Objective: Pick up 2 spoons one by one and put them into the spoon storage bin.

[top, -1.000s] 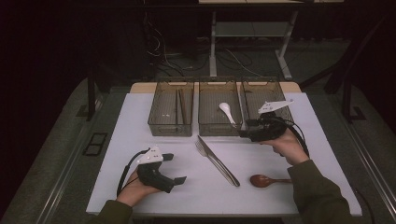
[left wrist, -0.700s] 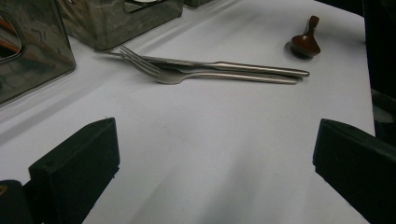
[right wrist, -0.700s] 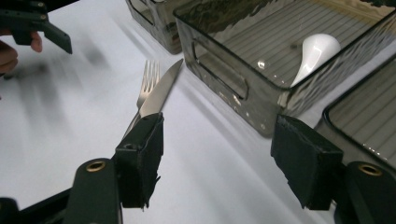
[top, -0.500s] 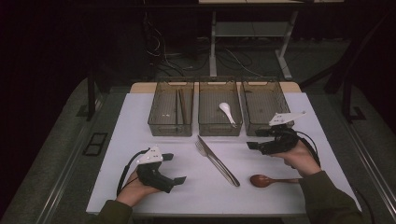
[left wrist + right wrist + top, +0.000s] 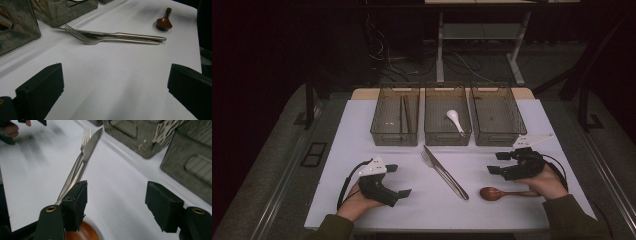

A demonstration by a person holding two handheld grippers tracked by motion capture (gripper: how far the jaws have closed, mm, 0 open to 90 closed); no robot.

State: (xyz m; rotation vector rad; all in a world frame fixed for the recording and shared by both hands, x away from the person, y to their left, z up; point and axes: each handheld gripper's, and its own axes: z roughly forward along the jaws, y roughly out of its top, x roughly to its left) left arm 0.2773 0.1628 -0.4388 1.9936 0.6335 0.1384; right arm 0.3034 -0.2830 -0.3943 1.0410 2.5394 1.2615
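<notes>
right gripper (image 5: 498,163): held over the right part of the table, near its right edge, in front of the right bin; its fingers (image 5: 75,202) stand apart with nothing between them, pointing toward the middle of the table.
wooden spoon (image 5: 499,193): lies flat on the table just in front of the right gripper, near the front right corner, bowl toward the middle, handle toward the right hand; in the right gripper view its brown bowl shows right under the left finger; whether they touch cannot be told.
left gripper (image 5: 398,180): held by the left hand near the front left part of the table, fingers (image 5: 42,87) wide apart and empty, aimed at the cutlery.
knife (image 5: 447,171): lies flat at the middle of the table, slanting from the bins toward the front edge.
fork (image 5: 430,160): lies tight beside the knife, along the same slant, tines toward the bins.
left bin (image 5: 395,135): clear, at the back of the table, with brown chopsticks (image 5: 406,112) inside.
middle bin (image 5: 447,137): beside it, holding a white spoon (image 5: 455,120).
right bin (image 5: 498,139): last in the row, just behind the right gripper.
table (image 5: 362,135): covered in white.
</notes>
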